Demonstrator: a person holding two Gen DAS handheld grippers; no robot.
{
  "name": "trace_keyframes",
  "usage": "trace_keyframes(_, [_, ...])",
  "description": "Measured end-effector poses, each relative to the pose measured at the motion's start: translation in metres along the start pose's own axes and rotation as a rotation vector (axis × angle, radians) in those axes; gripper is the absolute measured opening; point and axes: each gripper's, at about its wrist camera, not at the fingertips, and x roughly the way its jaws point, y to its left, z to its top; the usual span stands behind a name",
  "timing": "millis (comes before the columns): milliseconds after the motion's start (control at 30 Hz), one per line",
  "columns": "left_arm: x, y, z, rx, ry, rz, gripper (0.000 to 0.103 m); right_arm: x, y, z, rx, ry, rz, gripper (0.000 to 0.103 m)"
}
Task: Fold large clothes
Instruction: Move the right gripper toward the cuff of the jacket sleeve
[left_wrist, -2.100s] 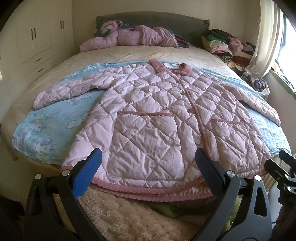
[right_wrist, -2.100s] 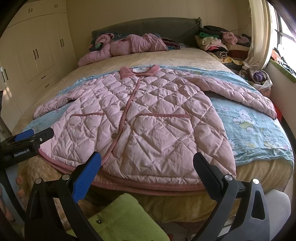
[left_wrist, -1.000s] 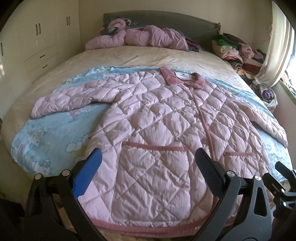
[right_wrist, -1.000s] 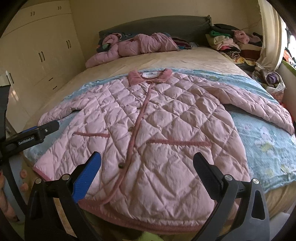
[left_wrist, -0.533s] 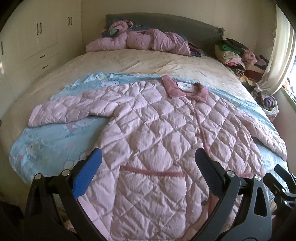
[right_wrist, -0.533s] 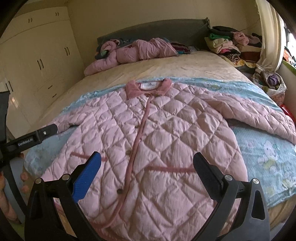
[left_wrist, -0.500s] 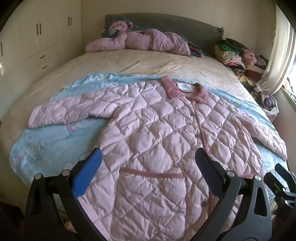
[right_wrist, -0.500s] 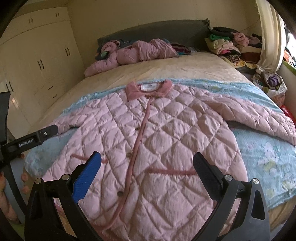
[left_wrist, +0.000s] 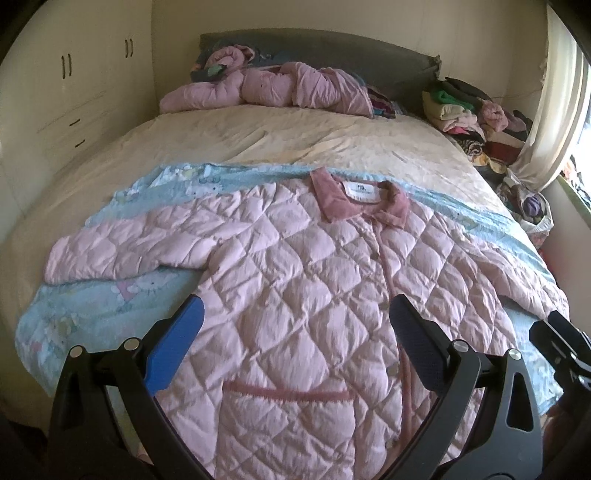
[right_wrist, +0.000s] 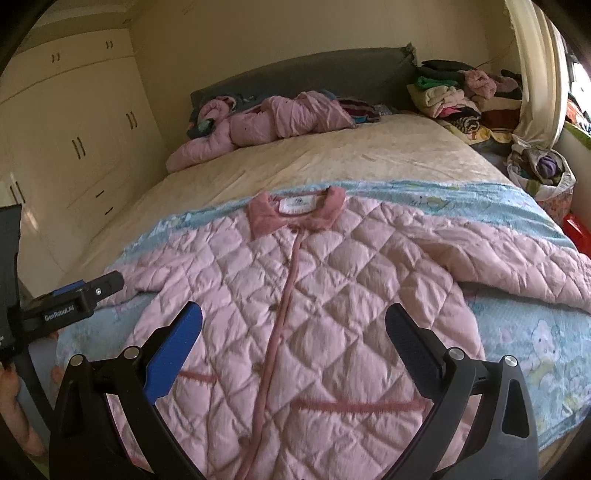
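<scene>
Bedroom with a bed (left_wrist: 295, 140) where a pink quilted jacket (left_wrist: 303, 288) lies flat, buttoned, sleeves outspread. Left gripper (left_wrist: 295, 328) and right gripper (right_wrist: 293, 328) hover above its lower front, fingers spread, holding nothing. Best next: pinch one sleeve near its cuff and fold it across the jacket.

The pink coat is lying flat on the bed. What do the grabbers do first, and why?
Probably the left gripper should reach for the left sleeve and fold it over the coat's front. The pink quilted coat lies flat and buttoned on the blue blanket, both sleeves spread wide. Both grippers, the right gripper too, hang open and empty above it.
</scene>
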Motion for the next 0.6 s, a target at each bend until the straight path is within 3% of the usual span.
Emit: trace_keyframes(600, [0.018, -0.018, 0.103, -0.014, -0.069, -0.006, 0.094, 0.013, -0.051, 0.105, 0.112, -0.121, -0.051, 0.099])
